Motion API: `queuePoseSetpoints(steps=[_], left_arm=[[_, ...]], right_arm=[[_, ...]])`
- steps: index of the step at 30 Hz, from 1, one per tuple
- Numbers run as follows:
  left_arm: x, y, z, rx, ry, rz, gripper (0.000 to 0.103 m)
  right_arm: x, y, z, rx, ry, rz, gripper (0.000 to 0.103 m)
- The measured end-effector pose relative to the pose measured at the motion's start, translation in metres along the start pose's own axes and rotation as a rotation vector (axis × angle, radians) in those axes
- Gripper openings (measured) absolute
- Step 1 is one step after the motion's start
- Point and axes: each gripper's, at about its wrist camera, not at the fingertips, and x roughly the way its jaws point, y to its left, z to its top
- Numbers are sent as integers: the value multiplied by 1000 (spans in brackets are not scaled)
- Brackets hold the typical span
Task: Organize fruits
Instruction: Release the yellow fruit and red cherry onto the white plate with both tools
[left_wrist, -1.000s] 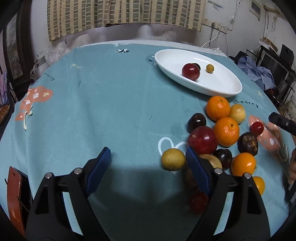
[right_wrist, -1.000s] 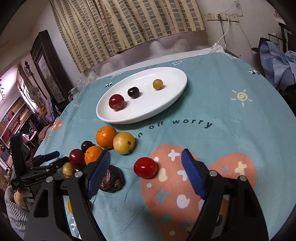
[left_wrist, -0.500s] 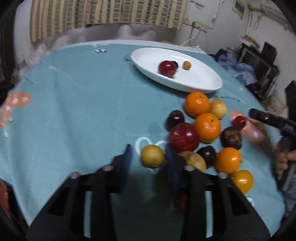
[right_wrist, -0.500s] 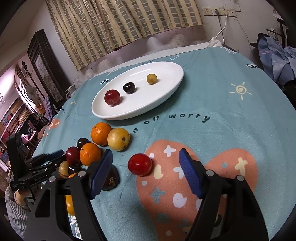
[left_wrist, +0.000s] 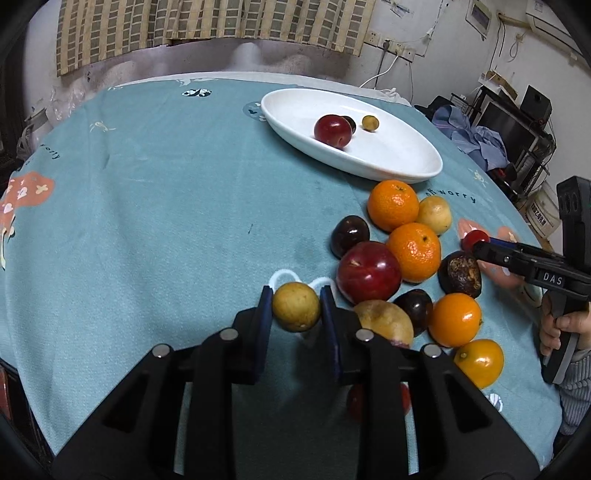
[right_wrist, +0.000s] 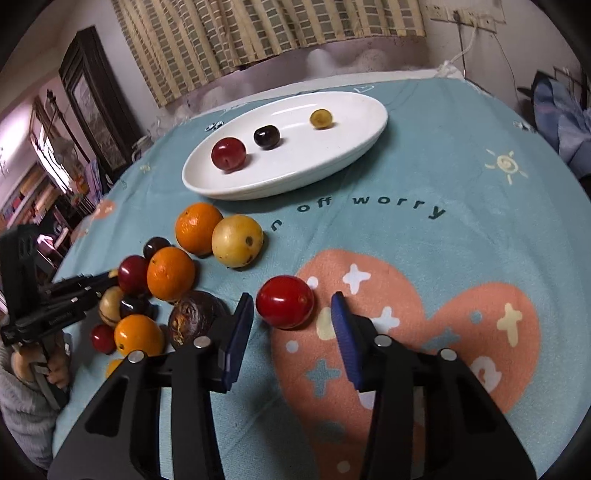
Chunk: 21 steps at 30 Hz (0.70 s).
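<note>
My left gripper (left_wrist: 295, 302) is shut on a small yellow-brown fruit (left_wrist: 295, 305) at the left edge of the fruit pile. My right gripper (right_wrist: 293, 308) has its blue pads either side of a small red fruit (right_wrist: 285, 301), with gaps on both sides, so it is open. The white oval plate (left_wrist: 406, 162) holds a red plum (left_wrist: 332, 131), a dark plum and a small yellow fruit (left_wrist: 370, 122); it also shows in the right wrist view (right_wrist: 343, 162). The pile has oranges (left_wrist: 414, 251), a big red plum (left_wrist: 368, 271), dark plums and a passion fruit (left_wrist: 460, 274).
The table is covered with a teal cloth (left_wrist: 147, 206) with printed figures. The right gripper's body (left_wrist: 535, 269) and hand reach in from the right in the left wrist view. The left gripper (right_wrist: 55, 295) shows at the left in the right wrist view. Clutter stands beyond the table edges.
My left gripper moved up to the yellow-brown fruit and closed on it. My right gripper advanced so the red fruit lies between its pads, and its jaws narrowed.
</note>
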Motion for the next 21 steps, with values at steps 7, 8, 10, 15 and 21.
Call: queuePoseSetpoints(steps=[7,8,10,15,21], left_arm=[[2,0,3,-5,-1,2,26],[2,0,3,-8,-2,0,26],[1,1,4,-13,-10,4,26],[-13,1,21,-24,-84,12,26],[-2,-29,88,35,-139,-1,26]], right_arm=[[4,5,3,-26,9,3,30],[4,6,4,-30,8,1,30],[1,5,4,-28,-5,5,29],[-18,-2,18,36,-83,50,29],[-12,3,75,61,-133,65,29]])
